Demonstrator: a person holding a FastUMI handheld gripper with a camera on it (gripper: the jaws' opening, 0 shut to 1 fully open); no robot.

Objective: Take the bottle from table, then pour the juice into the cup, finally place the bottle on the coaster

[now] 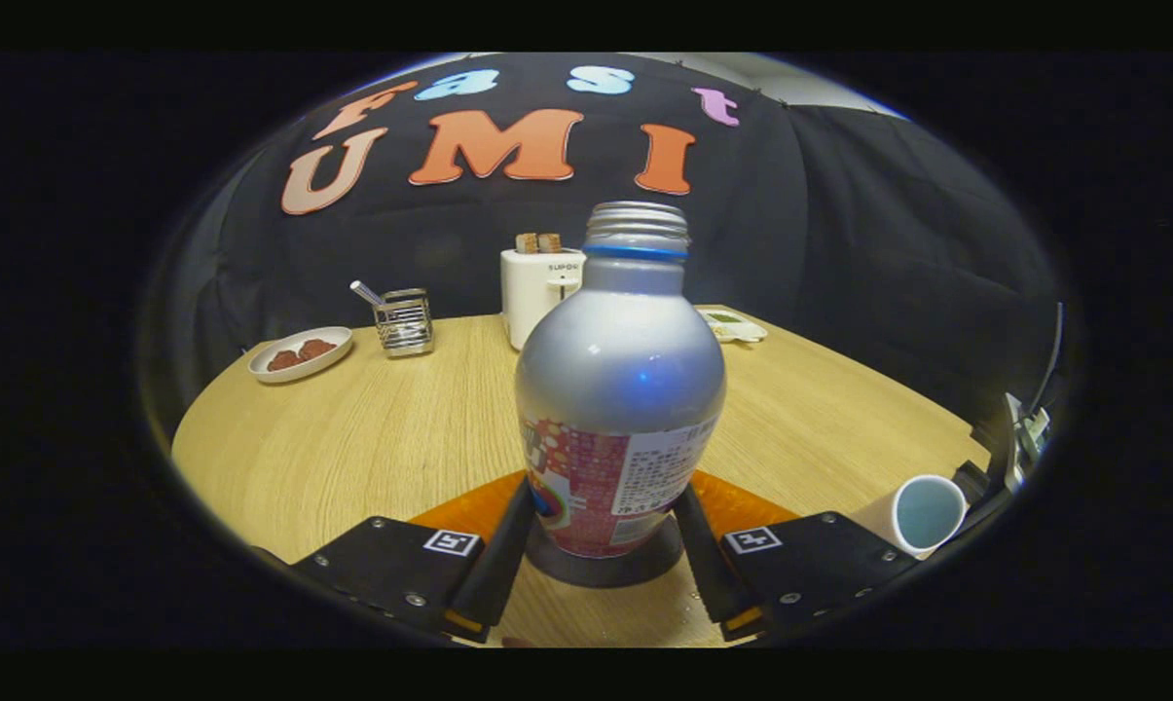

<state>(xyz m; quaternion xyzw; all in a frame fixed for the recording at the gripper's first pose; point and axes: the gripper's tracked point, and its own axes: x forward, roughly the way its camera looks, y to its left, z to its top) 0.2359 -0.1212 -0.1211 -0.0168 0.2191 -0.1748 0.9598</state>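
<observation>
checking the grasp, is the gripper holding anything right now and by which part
The gripper holds the bottle, one of the jaws on each side of its lower labelled body, near the base, bottle upright over the coaster.

— What carries everything here?

— A round wooden table (372,438). Between the fingers stands an uncapped silver bottle (620,389) on a dark round coaster (601,567), which sits on an orange mat (459,516). Whether the fingers touch the bottle cannot be told.

— And farther out?

— Beyond the fingers stands a white toaster (537,292). Left of it stands a wire holder (403,321), then a plate of brownish food (300,354). A white cup (922,513) sits just right of the right finger.
</observation>
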